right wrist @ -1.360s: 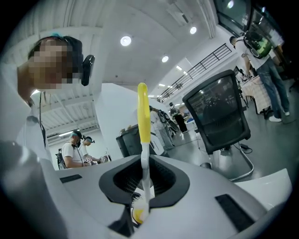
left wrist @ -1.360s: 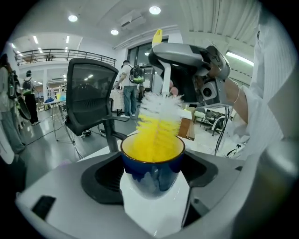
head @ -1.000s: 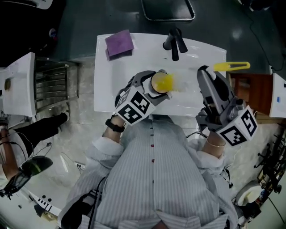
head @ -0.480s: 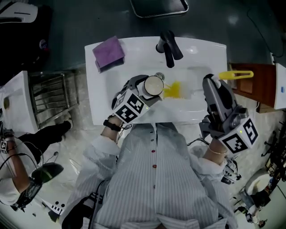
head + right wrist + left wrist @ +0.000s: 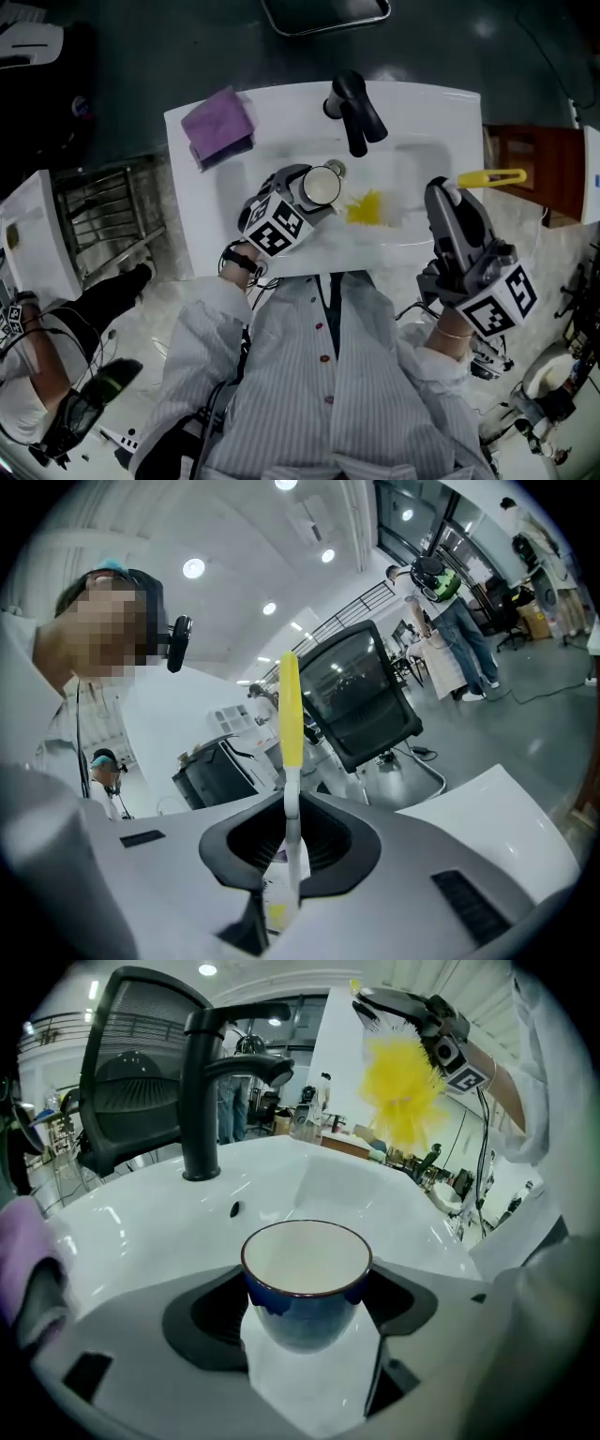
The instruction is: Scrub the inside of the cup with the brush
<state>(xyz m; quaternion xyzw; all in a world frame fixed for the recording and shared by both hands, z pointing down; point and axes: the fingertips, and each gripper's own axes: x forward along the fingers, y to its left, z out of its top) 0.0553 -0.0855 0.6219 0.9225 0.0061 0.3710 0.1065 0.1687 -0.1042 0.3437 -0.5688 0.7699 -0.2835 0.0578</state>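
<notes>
My left gripper (image 5: 311,194) is shut on a blue cup (image 5: 322,185) with a white inside, held upright over the white sink (image 5: 412,112). In the left gripper view the cup (image 5: 307,1283) sits between the jaws, its mouth empty. My right gripper (image 5: 441,194) is shut on the stem of a brush. Its yellow bristles (image 5: 366,208) hang just right of the cup, apart from it, and its yellow handle (image 5: 489,177) sticks out to the right. From the cup's side, the bristles (image 5: 403,1087) are above and to the right. The handle (image 5: 291,714) rises from the right jaws.
A black faucet (image 5: 354,108) stands at the back of the sink, close behind the cup. A purple cloth (image 5: 217,127) lies on the sink's back left corner. A wire rack (image 5: 103,216) is left of the sink, a brown cabinet (image 5: 530,169) on the right.
The yellow bristles were at the cup's mouth a second ago; they have come out and now sit to its right. The cup's white inside shows again.
</notes>
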